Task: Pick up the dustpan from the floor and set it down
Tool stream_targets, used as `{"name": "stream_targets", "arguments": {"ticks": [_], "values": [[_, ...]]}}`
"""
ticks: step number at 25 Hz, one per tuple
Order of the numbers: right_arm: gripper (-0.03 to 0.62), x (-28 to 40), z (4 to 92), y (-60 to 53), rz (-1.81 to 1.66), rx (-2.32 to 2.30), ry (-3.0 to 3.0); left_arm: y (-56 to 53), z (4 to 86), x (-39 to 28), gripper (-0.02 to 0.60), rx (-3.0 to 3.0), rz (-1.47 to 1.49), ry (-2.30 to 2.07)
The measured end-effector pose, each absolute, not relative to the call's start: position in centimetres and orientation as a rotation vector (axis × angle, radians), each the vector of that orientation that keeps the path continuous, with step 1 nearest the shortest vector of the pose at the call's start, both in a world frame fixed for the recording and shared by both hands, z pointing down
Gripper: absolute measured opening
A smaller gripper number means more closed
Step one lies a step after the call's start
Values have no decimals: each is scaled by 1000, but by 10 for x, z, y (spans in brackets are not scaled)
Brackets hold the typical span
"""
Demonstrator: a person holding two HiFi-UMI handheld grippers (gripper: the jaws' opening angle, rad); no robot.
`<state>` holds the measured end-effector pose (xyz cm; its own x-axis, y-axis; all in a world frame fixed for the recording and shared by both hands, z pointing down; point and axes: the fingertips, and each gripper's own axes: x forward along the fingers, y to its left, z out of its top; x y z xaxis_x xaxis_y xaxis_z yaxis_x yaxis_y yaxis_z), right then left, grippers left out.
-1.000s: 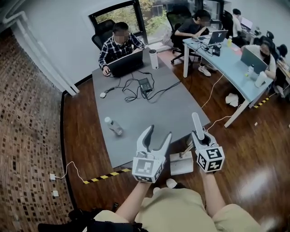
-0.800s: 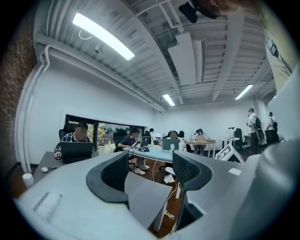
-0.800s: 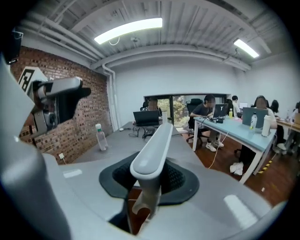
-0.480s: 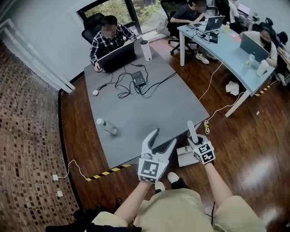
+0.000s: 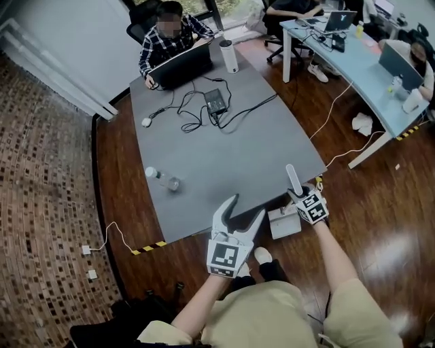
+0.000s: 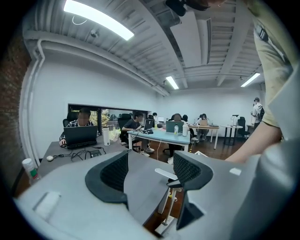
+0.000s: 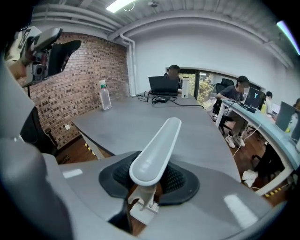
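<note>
A dark wooden floor (image 5: 380,224) shines under long ceiling strip lights (image 6: 98,18). A large grey table (image 5: 231,149) fills the middle of the room. A brick wall (image 5: 41,170) runs along one side and meets a white wall (image 5: 75,41) with a dark-framed window (image 5: 231,10). A pale blue desk (image 5: 360,75) stands opposite, and yellow-black tape (image 5: 151,247) marks the floor.
</note>
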<state>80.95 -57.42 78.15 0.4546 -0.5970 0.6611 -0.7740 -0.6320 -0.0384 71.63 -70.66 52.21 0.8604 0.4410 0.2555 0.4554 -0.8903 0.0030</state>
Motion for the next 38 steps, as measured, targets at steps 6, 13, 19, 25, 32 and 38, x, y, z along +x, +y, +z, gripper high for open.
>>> {"name": "stream_targets", "arguments": {"ticks": [6,13,19,25,32,38], "values": [[163,826,787,-575,976,2489,-1184,-712,524,716,281,-2990,-385,-681],[431,825,769,-556,966,2664,-1026,-721,513,714,287,-3001,-340,-603],[448,802,613,-583,421,3028,-934,-764,482,702,293,-3091,-248,-407],[446,773,467,-673,23,3014,-1139,-832,433,676,288,-3135,-154,-148],[446,728,378,-744,-180,2925,-1279,-902,394,637,219,-3118,-111,144],[442,700,363,-778,-187,2873,-1357,-926,376,615,252,-3128,-17,202]]}}
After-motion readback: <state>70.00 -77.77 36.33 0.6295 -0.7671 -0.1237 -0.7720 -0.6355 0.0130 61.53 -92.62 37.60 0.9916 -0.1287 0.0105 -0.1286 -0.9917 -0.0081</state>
